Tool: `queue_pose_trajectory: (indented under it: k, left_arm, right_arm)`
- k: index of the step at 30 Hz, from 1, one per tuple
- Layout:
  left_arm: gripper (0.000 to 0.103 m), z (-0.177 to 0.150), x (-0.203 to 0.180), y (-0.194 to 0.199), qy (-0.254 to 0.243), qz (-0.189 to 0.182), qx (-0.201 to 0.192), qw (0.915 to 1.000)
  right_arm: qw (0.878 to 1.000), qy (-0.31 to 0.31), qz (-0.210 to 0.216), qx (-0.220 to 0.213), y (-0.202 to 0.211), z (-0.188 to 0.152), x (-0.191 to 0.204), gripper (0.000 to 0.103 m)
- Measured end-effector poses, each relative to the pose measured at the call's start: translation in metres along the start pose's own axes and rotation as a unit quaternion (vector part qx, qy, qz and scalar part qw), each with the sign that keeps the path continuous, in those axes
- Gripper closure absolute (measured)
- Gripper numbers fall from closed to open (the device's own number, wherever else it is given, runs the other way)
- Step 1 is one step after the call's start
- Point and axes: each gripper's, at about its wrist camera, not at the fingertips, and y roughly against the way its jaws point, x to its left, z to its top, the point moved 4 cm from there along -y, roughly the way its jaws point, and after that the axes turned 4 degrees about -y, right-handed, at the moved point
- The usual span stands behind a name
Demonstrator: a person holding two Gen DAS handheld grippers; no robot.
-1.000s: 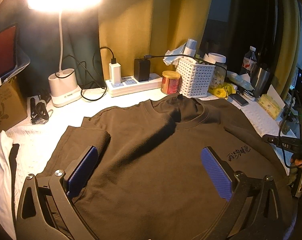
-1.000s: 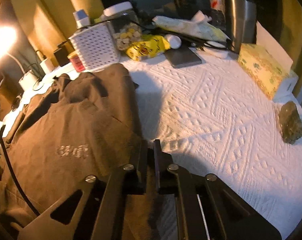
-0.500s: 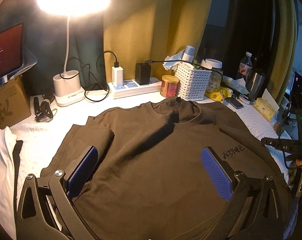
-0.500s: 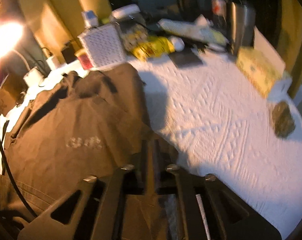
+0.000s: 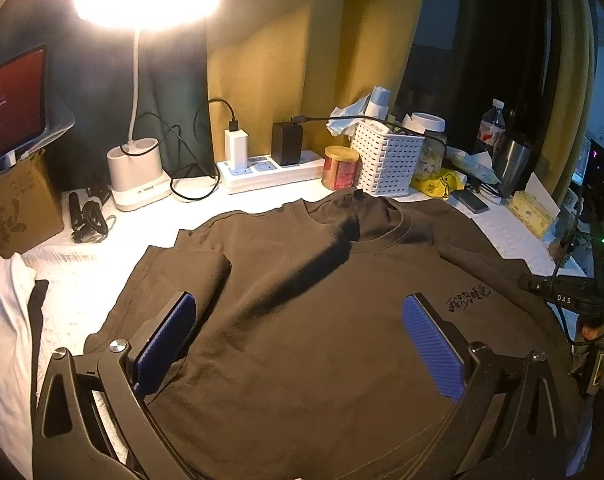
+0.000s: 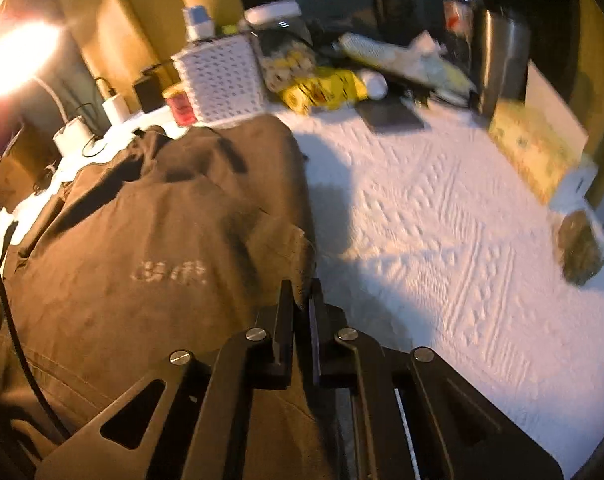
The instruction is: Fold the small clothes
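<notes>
A dark brown T-shirt [image 5: 302,300] lies face up on the white textured cloth [image 6: 441,216], collar toward the back. Its left sleeve [image 5: 182,268] is folded in over the body. A small printed logo [image 5: 467,296] sits on the chest. My left gripper [image 5: 298,332] is open with blue pads, hovering over the shirt's lower middle, holding nothing. My right gripper [image 6: 302,296] is shut on the shirt's right sleeve edge [image 6: 298,248] and holds it lifted, folding it in over the body [image 6: 142,240]. It also shows at the right edge of the left wrist view [image 5: 573,300].
At the back stand a lit desk lamp [image 5: 138,168], a power strip [image 5: 270,168], a red can [image 5: 339,168] and a white basket [image 5: 385,160]. A steel tumbler [image 6: 501,60], tissue box [image 6: 541,148] and dark lump [image 6: 579,248] sit at the right. A cardboard box [image 5: 18,208] stands at the left.
My right gripper has lifted the sleeve edge and carried it leftward over the shirt. My left gripper has pulled back and risen a little, still open.
</notes>
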Motion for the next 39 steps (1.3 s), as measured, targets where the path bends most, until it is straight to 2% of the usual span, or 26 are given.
queue_pose_trajectory:
  k: [8,12,18,20,22,24,25,35,39]
  left_arm:
    - [0.001,-0.011,0.010,0.014,0.010,-0.008,-0.007,0.9999]
    - [0.001,-0.018,0.015,0.020,0.015,-0.012,-0.007,0.9998]
    - [0.001,-0.026,0.025,0.025,0.023,-0.013,-0.006,0.9996]
    - [0.001,-0.028,0.028,0.026,0.025,-0.012,-0.006,0.9996]
    - [0.001,-0.031,0.033,0.026,0.027,-0.012,-0.003,0.9995]
    - [0.001,-0.034,0.039,0.025,0.031,-0.010,0.002,0.9995]
    - [0.001,-0.035,0.043,0.024,0.032,-0.010,0.004,0.9995]
    - [0.001,-0.033,0.103,0.022,0.033,0.020,0.010,0.9992]
    - [0.001,-0.031,0.130,0.005,0.037,0.022,0.032,0.9986]
  right_arm:
    - [0.997,0.076,0.002,-0.028,0.027,-0.002,0.049,0.096]
    - [0.994,0.107,-0.018,-0.025,0.027,-0.014,0.063,0.096]
    - [0.990,0.138,0.009,-0.001,0.023,-0.034,0.090,0.096]
    - [0.989,0.144,0.014,0.024,0.015,-0.042,0.095,0.095]
    - [0.987,0.153,0.001,0.051,0.005,-0.050,0.100,0.089]
    - [0.986,0.155,0.008,0.058,0.004,-0.054,0.104,0.059]
    - [0.986,0.156,0.016,0.056,0.006,-0.055,0.108,0.055]
    - [0.987,0.145,0.046,0.057,0.002,-0.038,0.141,0.054]
    - [0.988,0.141,0.047,0.051,-0.003,-0.025,0.156,0.054]
